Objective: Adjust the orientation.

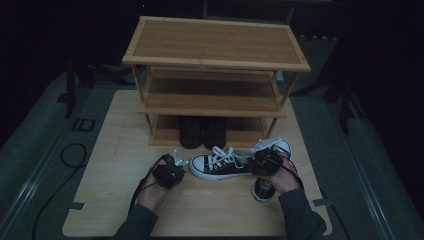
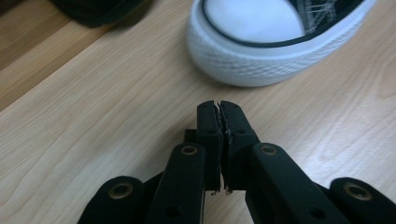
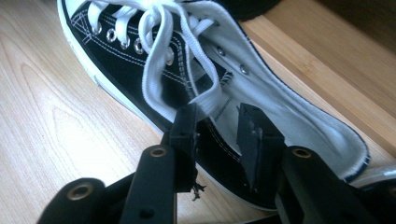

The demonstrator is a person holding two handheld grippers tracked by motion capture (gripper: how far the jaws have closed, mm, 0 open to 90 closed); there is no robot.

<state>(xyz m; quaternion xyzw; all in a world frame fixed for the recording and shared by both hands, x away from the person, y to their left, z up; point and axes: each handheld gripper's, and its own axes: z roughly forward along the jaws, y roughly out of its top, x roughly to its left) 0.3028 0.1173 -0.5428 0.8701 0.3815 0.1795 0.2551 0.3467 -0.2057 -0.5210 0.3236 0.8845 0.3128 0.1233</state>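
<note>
Left gripper clenched, empty, near sneaker toe; right gripper grasping sneaker's side wall (laces loose).

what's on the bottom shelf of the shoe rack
A pair of dark shoes stands side by side on the bottom shelf of the wooden shoe rack. The middle shelf above covers their rear parts, so whatever lies behind them cannot be seen.
</note>
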